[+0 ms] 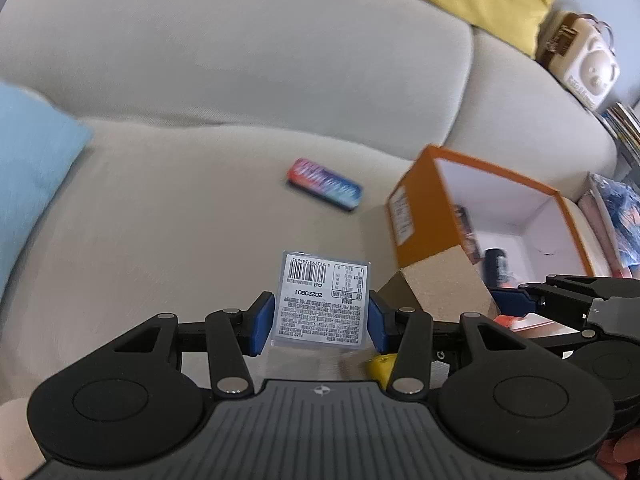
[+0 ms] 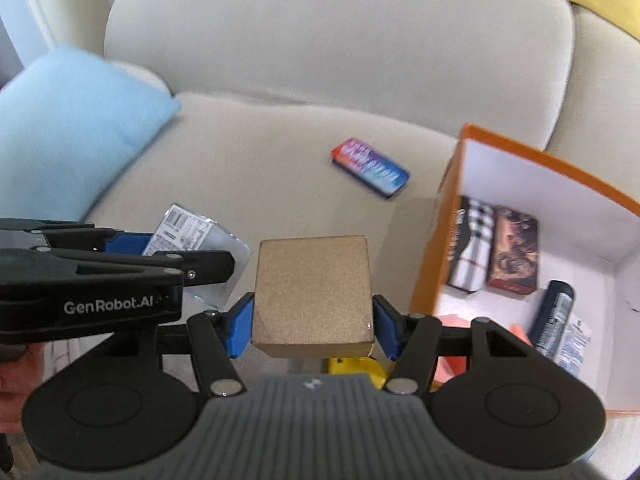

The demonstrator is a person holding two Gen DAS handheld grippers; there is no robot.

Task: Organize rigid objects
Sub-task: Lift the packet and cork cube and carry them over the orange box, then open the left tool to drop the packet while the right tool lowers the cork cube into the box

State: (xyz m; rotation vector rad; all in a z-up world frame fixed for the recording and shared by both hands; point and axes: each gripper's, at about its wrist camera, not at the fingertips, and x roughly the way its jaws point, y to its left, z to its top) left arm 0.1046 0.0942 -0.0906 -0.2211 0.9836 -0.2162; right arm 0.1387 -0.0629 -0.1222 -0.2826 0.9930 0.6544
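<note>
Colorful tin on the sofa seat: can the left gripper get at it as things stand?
Probably not yet. The path to the colorful tin across the sofa seat looks open, but the left gripper is shut on the clear labelled case, so its fingers are occupied.

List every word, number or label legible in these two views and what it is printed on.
"GenRobot.AI": side of the left tongs.
"20220801", seen upside down: label of the clear flat case held by the left tongs.
Barcode digits and fine print on that label: too small.
Sticker on the orange box: blurred.
Colorful tin lettering: blurred.
Gold box in the right tongs: no text.
</note>
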